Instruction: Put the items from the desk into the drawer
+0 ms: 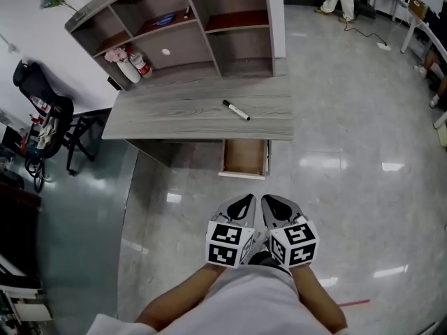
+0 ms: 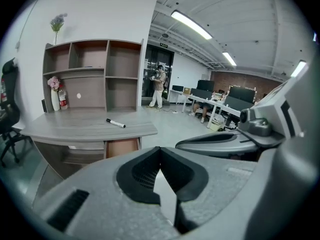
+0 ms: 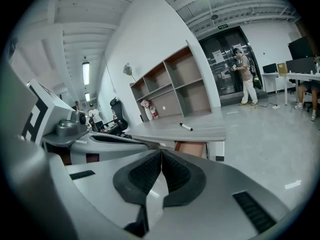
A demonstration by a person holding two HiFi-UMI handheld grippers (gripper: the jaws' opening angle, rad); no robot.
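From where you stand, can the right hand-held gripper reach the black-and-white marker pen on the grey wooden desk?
Probably not yet: the right hand-held gripper, jaws together, hangs well back, a stretch of floor short of the marker pen. Nothing blocks the path; step up to the desk first.

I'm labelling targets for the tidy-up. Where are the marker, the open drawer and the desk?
marker (image 1: pixel 236 109), head view, middle of its barrel.
drawer (image 1: pixel 244 156), head view, bare wooden floor inside it.
desk (image 1: pixel 174 110), head view, bare grey top left of the marker.
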